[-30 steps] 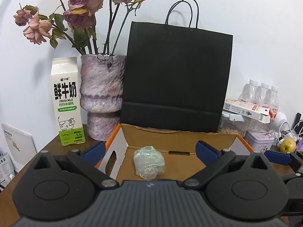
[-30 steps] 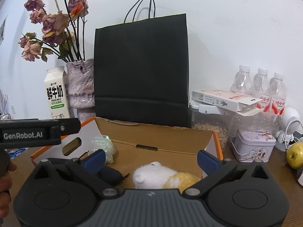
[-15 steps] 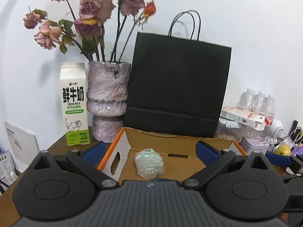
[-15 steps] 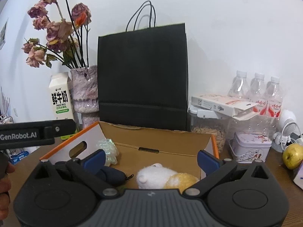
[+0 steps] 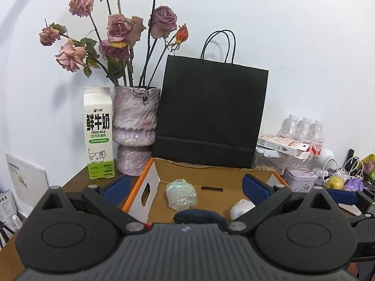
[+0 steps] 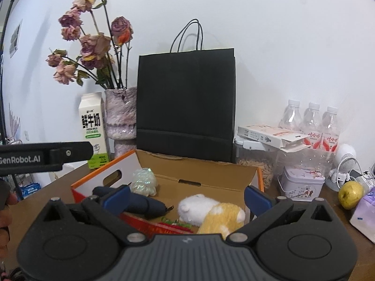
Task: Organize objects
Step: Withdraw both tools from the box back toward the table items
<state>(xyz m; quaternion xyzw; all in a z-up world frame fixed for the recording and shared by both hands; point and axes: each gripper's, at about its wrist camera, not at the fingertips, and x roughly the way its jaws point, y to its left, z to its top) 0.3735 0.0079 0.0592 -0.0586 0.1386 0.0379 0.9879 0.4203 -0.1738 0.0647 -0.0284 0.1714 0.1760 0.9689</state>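
Both tongs hang spread wide and empty over the open cardboard box (image 6: pixel 234 171) at frame centre.

Inside lie a white-and-yellow plush toy (image 6: pixel 211 213), a dark blue pouch (image 6: pixel 140 203) and a crinkled clear wrap (image 5: pixel 180 195); left tongs (image 5: pixel 185 187), right tongs (image 6: pixel 186 197).

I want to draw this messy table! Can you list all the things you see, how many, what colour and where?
Box: 1, brown and orange, table middle.
Plush: 1, white and yellow, in box.
Pouch: 1, navy, in box.
Wrap ball: 1, clear, in box.
Bag: 1, black, behind box.
Vase: 1, purple, with dried roses, left of bag.
Milk: 1, white and green, beside vase.
Bottles: 3, clear, back right.
Tin: 1, white, right of box.
Pear: 1, yellow, far right.
Left gripper: open, empty.
Right gripper: open, empty.
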